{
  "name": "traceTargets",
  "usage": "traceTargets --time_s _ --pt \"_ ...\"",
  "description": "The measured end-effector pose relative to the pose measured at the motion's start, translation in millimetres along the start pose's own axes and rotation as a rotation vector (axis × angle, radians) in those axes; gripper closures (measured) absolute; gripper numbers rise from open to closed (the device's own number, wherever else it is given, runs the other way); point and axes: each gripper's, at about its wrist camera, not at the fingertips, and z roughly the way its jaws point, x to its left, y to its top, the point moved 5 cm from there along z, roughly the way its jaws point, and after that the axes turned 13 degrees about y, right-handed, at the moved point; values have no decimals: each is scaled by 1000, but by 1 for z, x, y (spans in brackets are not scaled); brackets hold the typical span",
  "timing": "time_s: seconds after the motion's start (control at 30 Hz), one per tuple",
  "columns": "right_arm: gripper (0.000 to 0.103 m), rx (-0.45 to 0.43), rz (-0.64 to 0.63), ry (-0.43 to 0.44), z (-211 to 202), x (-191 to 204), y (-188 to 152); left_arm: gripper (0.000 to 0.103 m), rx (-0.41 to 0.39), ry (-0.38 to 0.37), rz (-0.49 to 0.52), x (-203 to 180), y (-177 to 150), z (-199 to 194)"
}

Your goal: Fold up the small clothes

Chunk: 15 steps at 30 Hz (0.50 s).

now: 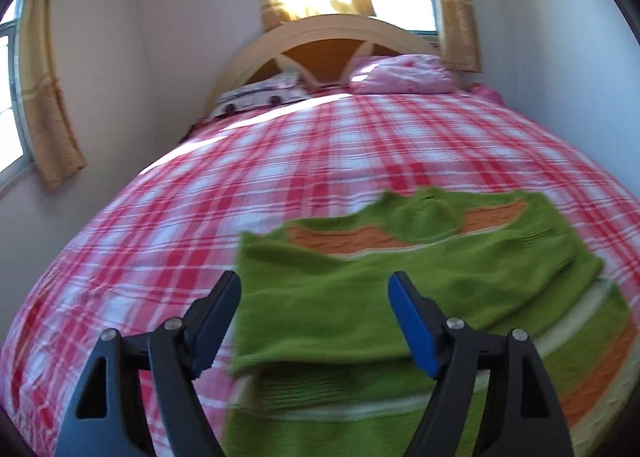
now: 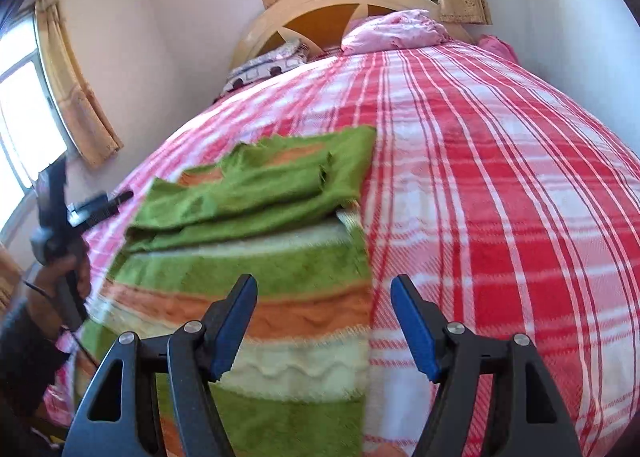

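A small green knitted sweater with orange and cream stripes lies on the red-and-white plaid bed cover. Its sleeves are folded in across the body. My left gripper is open and empty, held above the sweater's left edge. In the right wrist view the sweater lies left of centre. My right gripper is open and empty above the sweater's right edge. The left gripper, held in a hand, shows at the far left of that view.
The plaid cover spreads wide to the right. A pink pillow, a patterned pillow and a wooden headboard are at the far end. Walls and curtained windows flank the bed.
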Motion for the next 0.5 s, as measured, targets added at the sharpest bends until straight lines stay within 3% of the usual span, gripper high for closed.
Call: traceTargets --time_s 0.1,0.27,0.43,0.47,0.5 --pt "42 11 14 60 18 9 29 22 93 107 -59 43 -12 40" --pt "56 74 -10 14 73 12 69 22 212 83 -123 52 -37 72" --pt "58 174 20 -48 129 -5 78 17 240 95 -108 45 -48 75" --pt "66 193 29 -62 139 -9 74 16 250 90 -108 47 -49 76" --pt "90 206 32 -59 143 -10 71 16 260 82 -112 48 -51 78"
